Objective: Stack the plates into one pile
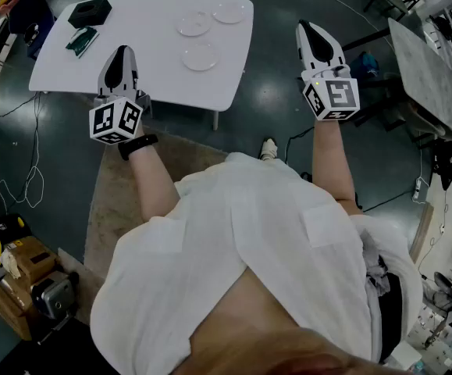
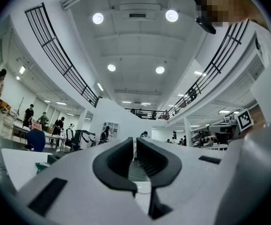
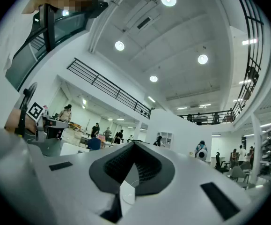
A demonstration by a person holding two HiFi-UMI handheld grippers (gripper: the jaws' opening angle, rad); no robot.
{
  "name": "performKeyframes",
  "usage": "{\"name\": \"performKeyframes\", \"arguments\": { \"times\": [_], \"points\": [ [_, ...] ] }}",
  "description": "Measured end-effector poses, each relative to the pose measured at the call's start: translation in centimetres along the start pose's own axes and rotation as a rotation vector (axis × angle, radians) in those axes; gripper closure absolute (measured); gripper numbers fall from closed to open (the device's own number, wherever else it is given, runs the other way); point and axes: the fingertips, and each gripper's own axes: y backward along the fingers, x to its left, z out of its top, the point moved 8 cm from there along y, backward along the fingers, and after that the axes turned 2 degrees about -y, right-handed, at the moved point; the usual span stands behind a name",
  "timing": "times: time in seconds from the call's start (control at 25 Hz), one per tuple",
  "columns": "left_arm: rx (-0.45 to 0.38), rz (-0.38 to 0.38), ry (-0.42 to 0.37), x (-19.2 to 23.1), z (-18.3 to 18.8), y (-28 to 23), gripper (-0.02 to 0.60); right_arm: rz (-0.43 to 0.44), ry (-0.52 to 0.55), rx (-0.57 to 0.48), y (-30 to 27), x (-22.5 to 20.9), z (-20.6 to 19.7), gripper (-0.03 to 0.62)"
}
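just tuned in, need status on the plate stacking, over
Left gripper, right gripper shut, empty. Three plates apart on table, none stacked, neither gripper near them. Black box off to the side, not blocking.

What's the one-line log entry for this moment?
stacking: not started | plates: three, apart on table | left gripper: shut, empty | right gripper: shut, empty

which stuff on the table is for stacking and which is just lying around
For the job: near plate, left plate, far plate, all lying apart on the table.
Lying about: black box, green item.
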Motion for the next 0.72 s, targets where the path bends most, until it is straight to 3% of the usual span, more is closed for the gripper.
{"name": "performKeyframes", "arguments": {
  "times": [0.72],
  "points": [
    [0.043, 0.010, -0.016, -0.4, -1.1, 0.3, 0.552, 0.007, -0.048, -0.034, -0.5, -0.6, -1.2, 0.566]
  ]
}}
